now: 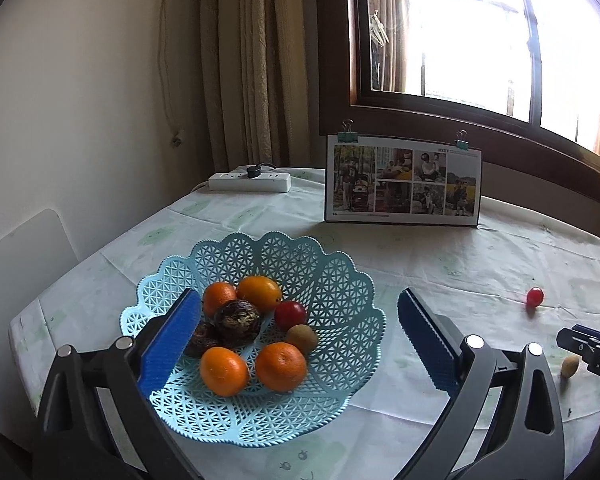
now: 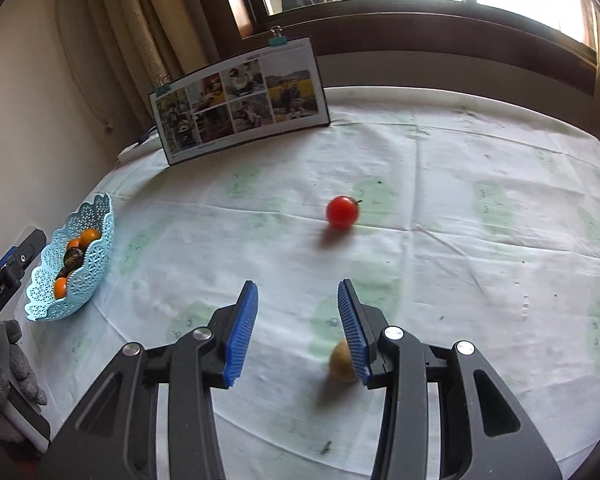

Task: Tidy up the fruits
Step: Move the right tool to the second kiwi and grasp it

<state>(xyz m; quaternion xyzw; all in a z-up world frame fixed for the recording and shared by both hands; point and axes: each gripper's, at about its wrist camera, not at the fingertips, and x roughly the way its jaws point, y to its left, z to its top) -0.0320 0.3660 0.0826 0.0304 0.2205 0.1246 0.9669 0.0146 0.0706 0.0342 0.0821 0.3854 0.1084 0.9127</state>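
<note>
**Fruit on a creased tablecloth by the window**

A pale, creased tablecloth (image 2: pixel 440 184) covers the table below a dark-framed window. The left gripper (image 1: pixel 300 336), blue ribbed pads wide apart, hovers over the scalloped blue lattice basket (image 1: pixel 340 276) of oranges and dark wrinkled fruit. The right gripper (image 2: pixel 298 328) also gapes, a small tan oval fruit (image 2: pixel 342 364) touching its right pad's inner face. A round red tomato (image 2: pixel 342 211) lies well beyond the fingertips, stem pointing right.
</note>
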